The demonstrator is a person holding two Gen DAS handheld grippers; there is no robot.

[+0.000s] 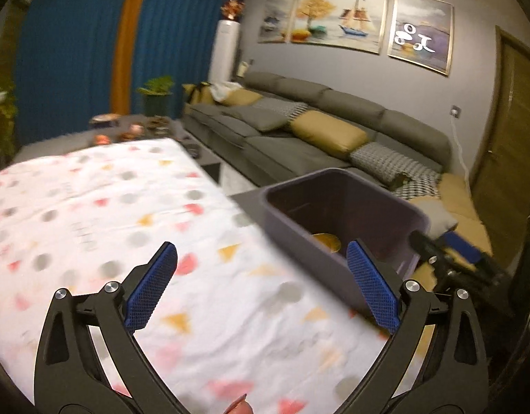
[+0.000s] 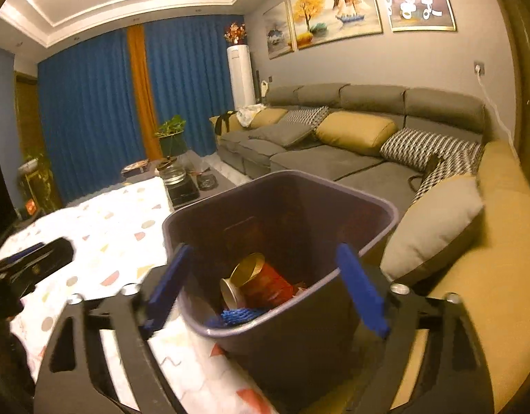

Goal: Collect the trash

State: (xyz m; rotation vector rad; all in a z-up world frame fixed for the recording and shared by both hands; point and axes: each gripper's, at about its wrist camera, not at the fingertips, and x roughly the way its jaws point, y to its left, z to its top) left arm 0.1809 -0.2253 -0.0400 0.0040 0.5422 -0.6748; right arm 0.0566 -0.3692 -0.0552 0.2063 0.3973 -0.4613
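Note:
A dark purple bin (image 2: 368,203) stands at the table's right edge, just ahead of my right gripper (image 2: 265,255), which is open over its near rim with nothing between the blue pads. Inside the bin lie a red can with a gold end (image 2: 265,279), a pale cup (image 2: 230,291) and a blue mesh piece (image 2: 240,315). In the left wrist view the bin (image 1: 299,220) sits to the right, a yellow-gold disc (image 1: 325,241) showing inside. My left gripper (image 1: 261,252) is open above the patterned tablecloth (image 1: 126,207), empty.
A grey sofa (image 2: 334,162) with yellow and patterned cushions runs along the right, close behind the bin. A low dark table (image 2: 195,186) with jars and dishes stands beyond the cloth. Blue curtains (image 2: 92,103) and a plant (image 2: 171,131) fill the back.

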